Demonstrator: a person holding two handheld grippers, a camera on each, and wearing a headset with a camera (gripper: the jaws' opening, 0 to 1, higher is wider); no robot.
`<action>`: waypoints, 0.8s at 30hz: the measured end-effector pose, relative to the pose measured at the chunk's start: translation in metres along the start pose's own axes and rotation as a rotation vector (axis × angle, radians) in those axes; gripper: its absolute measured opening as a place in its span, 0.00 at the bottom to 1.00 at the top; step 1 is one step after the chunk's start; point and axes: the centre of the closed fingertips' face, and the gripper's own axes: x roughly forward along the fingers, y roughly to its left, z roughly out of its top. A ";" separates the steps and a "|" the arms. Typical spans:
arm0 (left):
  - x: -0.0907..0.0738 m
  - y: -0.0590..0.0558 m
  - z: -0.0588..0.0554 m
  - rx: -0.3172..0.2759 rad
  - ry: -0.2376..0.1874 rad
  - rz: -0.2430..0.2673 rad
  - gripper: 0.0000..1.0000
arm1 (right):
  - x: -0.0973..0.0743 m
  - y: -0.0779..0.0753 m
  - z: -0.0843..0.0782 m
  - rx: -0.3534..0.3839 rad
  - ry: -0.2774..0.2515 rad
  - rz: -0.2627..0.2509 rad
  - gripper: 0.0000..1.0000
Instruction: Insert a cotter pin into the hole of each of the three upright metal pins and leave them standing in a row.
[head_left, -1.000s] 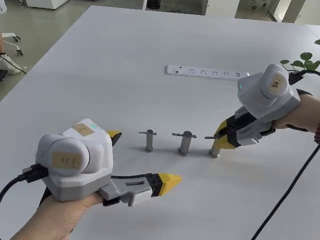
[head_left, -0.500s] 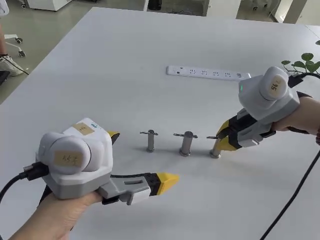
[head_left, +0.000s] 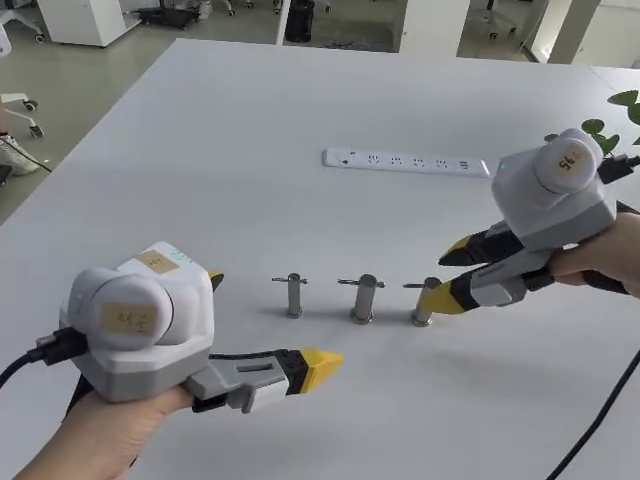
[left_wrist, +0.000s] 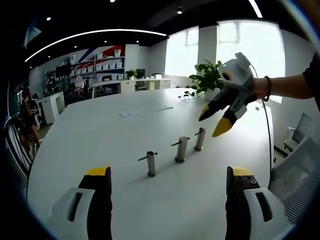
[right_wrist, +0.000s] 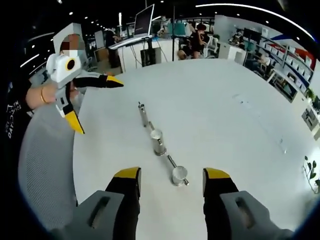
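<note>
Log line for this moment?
left gripper: open | right gripper: open, by right-end pin | metal pins: three upright, in row | cotter pins: all inserted

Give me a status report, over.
Left gripper open, back from the row. Right gripper open beside the end pin. Three metal pins upright, cotter pins in. Power strip well beyond.

On your white table (head_left: 200, 150) a white power strip (head_left: 408, 161) lies flat toward the far side. A leafy green plant (head_left: 622, 98) shows at your far right, beyond the strip's end.
</note>
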 end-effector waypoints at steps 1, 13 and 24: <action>0.000 0.000 0.001 -0.002 0.000 0.000 0.96 | -0.002 0.003 -0.002 0.014 -0.001 -0.017 0.49; 0.002 0.003 0.006 -0.006 0.018 0.019 0.96 | -0.014 0.023 0.003 0.271 -0.155 -0.136 0.61; 0.005 0.009 0.008 -0.007 0.031 0.037 0.99 | -0.018 0.024 0.001 0.340 -0.242 -0.226 0.71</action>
